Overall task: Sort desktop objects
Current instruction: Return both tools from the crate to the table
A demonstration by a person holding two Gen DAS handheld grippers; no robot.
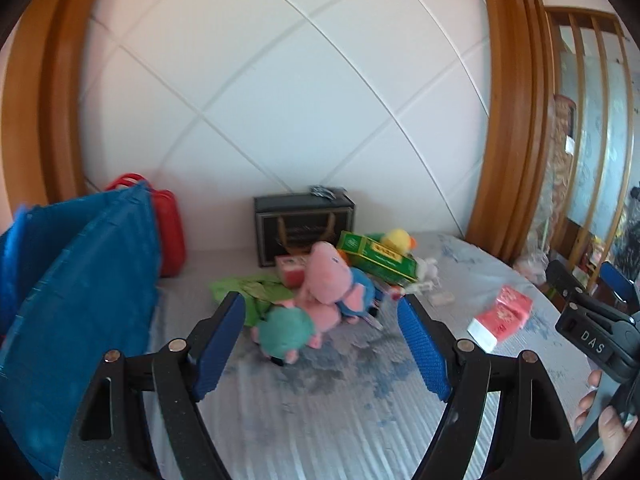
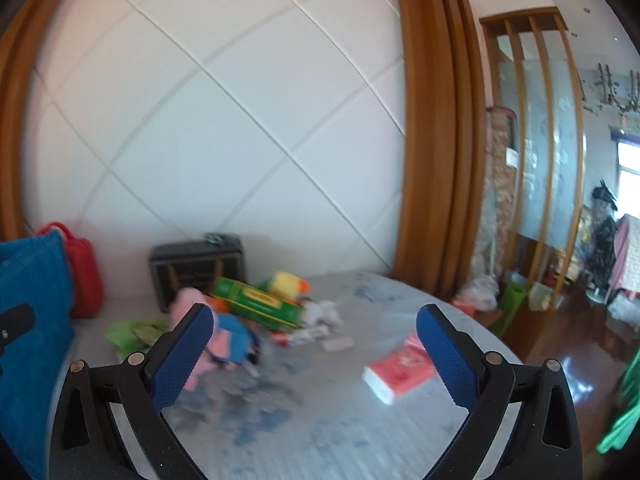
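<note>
Both grippers hang over the tabletop (image 1: pixel 320 420) with their jaws spread wide and nothing between the blue pads.

Just ahead of the left gripper (image 1: pixel 322 344), framed by its two fingers, lies a heap of soft toys: a teal ball-shaped plush (image 1: pixel 285 330) nearest, a pink plush pig (image 1: pixel 326 276) leaning over it. Beyond them, a green box (image 1: pixel 376 258) rests tilted on the heap with a yellow plush duck (image 1: pixel 396 240) behind it. Farther back, a black gift bag (image 1: pixel 304 226) stands against the wall. To this gripper's left stands a blue bag (image 1: pixel 80 300), with a red bag (image 1: pixel 170 232) behind it.

Ahead of the right gripper (image 2: pixel 316 354), close to its right finger, a red tissue pack (image 2: pixel 400 372) lies flat on the tabletop. The toy heap sits beyond its left finger, blurred in this view.
</note>
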